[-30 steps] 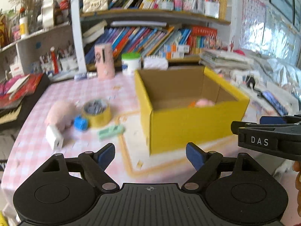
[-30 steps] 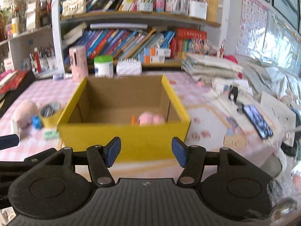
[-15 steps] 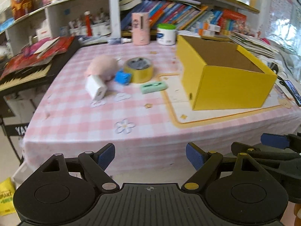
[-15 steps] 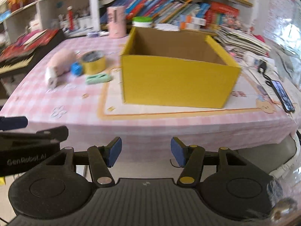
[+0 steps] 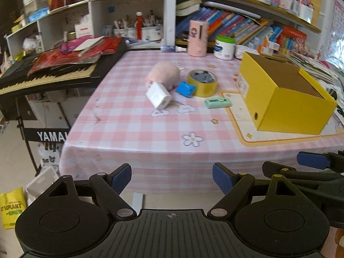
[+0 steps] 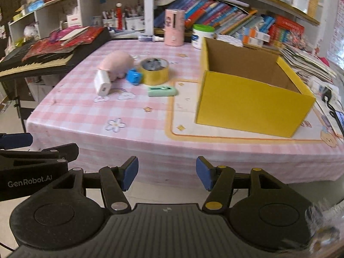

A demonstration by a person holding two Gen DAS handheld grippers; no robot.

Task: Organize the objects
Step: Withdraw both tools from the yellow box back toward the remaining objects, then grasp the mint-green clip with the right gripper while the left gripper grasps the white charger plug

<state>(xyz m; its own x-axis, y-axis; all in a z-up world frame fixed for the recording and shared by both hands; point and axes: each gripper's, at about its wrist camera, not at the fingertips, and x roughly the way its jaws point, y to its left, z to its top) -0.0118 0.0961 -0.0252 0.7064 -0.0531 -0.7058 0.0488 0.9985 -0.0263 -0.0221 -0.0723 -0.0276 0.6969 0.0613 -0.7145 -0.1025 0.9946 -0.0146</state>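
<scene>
- Left wrist view: we hold our left gripper (image 5: 172,179) spread and empty, off the tabletop's near edge.
- Our right gripper (image 6: 164,173) gapes empty too.
- Yellow box (image 6: 253,99) sits near the right edge; pink plush (image 6: 117,64), tape roll (image 6: 153,71) near the centre.

Pink checked table (image 5: 133,133) with a cream mat (image 6: 215,129) under an open yellow box (image 6: 247,103). Left of box: green case (image 6: 162,91), tape roll (image 6: 154,71), blue item (image 6: 133,77), pink plush (image 6: 117,64), white charger, probably (image 6: 102,85). Pink cylinder (image 6: 174,27) and white jar (image 6: 201,34) at far edge.
</scene>
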